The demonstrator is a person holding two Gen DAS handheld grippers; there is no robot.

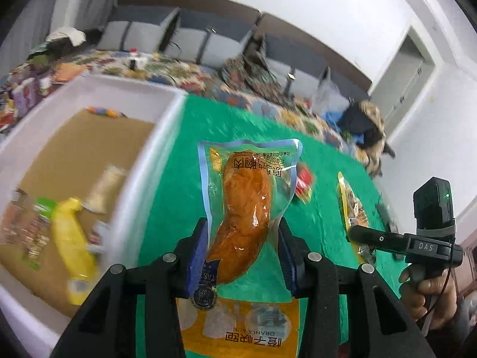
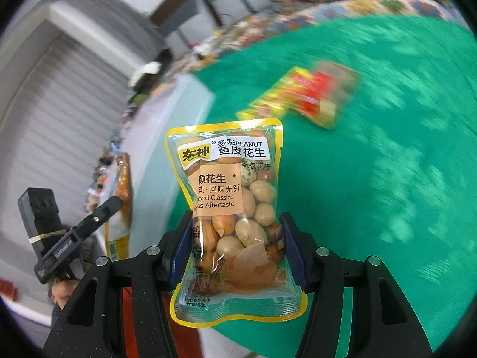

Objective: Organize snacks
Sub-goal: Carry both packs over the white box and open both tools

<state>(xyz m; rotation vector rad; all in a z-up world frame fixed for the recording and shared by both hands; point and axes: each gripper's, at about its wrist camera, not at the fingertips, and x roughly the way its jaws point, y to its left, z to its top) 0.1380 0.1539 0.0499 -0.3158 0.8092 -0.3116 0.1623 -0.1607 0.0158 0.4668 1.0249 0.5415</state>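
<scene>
My left gripper (image 1: 243,238) is shut on a clear blue-edged pack of orange chicken breast (image 1: 244,203), held above the green cloth (image 1: 322,164). My right gripper (image 2: 237,238) is shut on a yellow-edged bag of coated peanuts (image 2: 235,208), held upright over the green cloth (image 2: 387,119). The right gripper also shows in the left wrist view (image 1: 351,232) with the peanut bag (image 1: 350,203). The left gripper shows in the right wrist view (image 2: 114,201) with the chicken pack (image 2: 123,194). A white bin (image 1: 149,155) at left holds a yellow packet (image 1: 70,232) and other snacks.
A small red snack (image 1: 304,183) lies on the cloth behind the chicken pack. An orange-labelled packet (image 1: 241,328) lies under my left gripper. A blurred red and yellow snack pack (image 2: 307,95) lies on the cloth. A cluttered patterned sofa (image 1: 238,80) stands beyond.
</scene>
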